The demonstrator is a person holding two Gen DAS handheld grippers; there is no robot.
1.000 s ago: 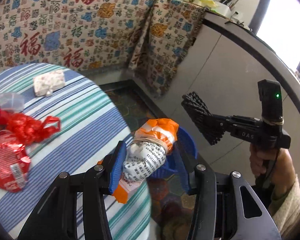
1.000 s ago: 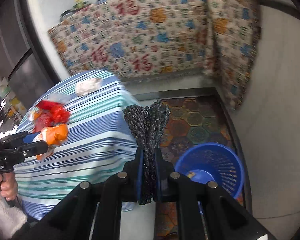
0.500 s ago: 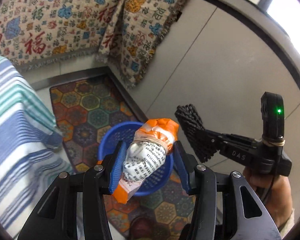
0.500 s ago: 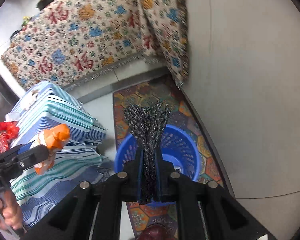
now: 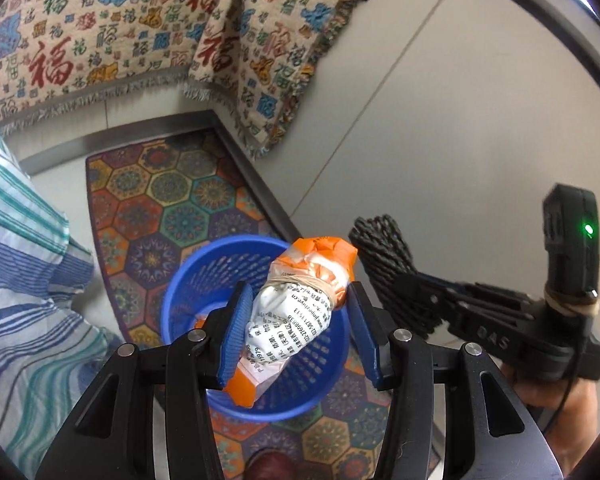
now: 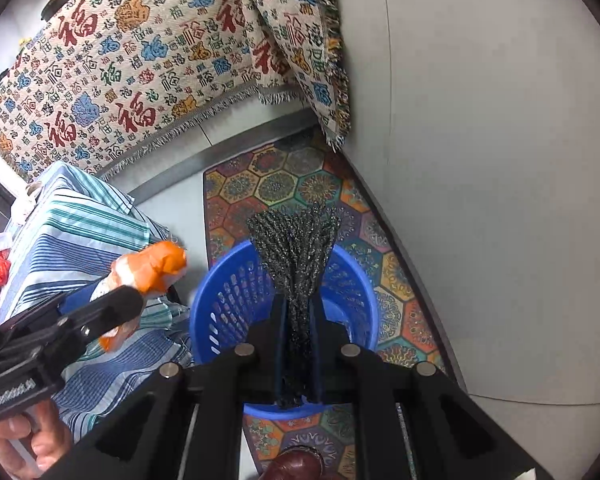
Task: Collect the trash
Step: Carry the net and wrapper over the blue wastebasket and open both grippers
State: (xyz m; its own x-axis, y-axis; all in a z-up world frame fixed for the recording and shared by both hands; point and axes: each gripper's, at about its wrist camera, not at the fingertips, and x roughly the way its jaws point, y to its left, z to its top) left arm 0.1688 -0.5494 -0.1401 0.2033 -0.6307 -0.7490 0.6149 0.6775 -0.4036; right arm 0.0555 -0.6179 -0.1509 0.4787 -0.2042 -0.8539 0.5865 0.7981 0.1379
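Observation:
My left gripper [image 5: 296, 312] is shut on an orange and white wrapper bundle [image 5: 300, 304] bound with a rubber band, and it hangs right above the blue plastic basket [image 5: 192, 280] on the floor. My right gripper [image 6: 298, 336] is shut on a flat black glittery bundle [image 6: 296, 248], also over the blue plastic basket [image 6: 220, 292]. In the left wrist view the right gripper [image 5: 384, 280] sits just right of the basket with the black bundle [image 5: 380, 248] sticking out. A wrapper scrap lies inside the basket. The right wrist view shows the left gripper [image 6: 140, 280] with the wrapper bundle [image 6: 152, 264].
A patterned hexagon rug [image 5: 160, 200] lies under the basket. The striped tablecloth [image 6: 84, 240] hangs at the left, close to the basket. A printed blanket [image 5: 140, 24] covers the furniture behind. A grey cabinet wall [image 5: 460, 120] stands at the right. Red trash [image 6: 0, 268] remains on the table.
Both grippers have swung away from the table and come down over the blue basket, each still holding its piece. The basket now looks larger and sits directly beneath them.

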